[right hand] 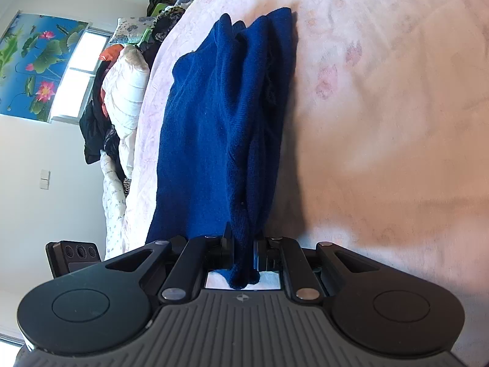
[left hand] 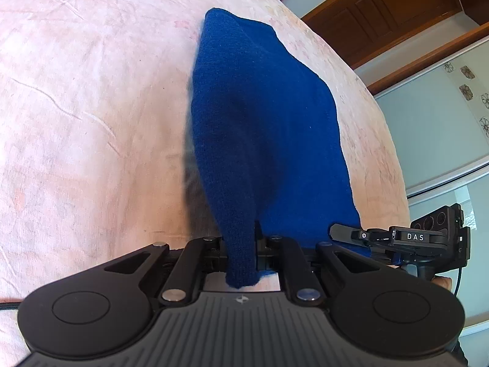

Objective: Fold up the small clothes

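Mid-fold: left tool [left hand: 241, 244] and right tool [right hand: 243, 244] were each nearly closed, pinching an edge of the blue knit garment [left hand: 259, 128], lifted above the bed [left hand: 76, 107]. Next move likely: carry the held edge across, lay flat.

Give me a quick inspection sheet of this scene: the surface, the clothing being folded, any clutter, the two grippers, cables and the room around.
Surface: bed under a pale pink flowered sheet, wrinkled.
Job's things: one blue knitted garment, partly folded, lying on the sheet, near edge lifted.
Clutter: pile of clothes and bedding at the bed's edge.
Grippers: left gripper shut on the garment's edge; right gripper shut on a bunched fold of it.
Cables: a thin black cable hangs from the other gripper's handle.
Surroundings: wooden cabinet, lotus picture beside a window.
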A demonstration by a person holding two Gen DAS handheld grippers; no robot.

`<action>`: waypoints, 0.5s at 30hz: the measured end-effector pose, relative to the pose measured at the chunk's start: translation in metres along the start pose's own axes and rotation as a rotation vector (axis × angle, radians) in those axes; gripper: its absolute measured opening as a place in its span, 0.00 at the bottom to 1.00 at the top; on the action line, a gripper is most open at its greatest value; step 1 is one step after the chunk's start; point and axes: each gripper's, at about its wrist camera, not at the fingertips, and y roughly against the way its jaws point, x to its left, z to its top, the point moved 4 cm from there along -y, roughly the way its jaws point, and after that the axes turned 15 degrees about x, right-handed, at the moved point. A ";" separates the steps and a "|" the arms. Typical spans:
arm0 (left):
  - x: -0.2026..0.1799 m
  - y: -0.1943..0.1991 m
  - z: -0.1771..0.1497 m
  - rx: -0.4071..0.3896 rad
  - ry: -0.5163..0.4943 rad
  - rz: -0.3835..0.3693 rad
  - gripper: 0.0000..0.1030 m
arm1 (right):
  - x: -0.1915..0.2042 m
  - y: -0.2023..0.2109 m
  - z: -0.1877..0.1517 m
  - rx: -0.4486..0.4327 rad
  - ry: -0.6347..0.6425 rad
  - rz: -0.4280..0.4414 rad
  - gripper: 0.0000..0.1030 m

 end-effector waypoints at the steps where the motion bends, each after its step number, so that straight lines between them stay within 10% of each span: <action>1: 0.000 -0.001 0.000 0.001 0.000 0.000 0.10 | 0.000 0.000 -0.001 0.000 -0.002 0.001 0.13; 15: 0.002 -0.002 0.000 0.008 -0.003 -0.005 0.10 | 0.000 -0.001 -0.005 0.003 0.000 -0.001 0.13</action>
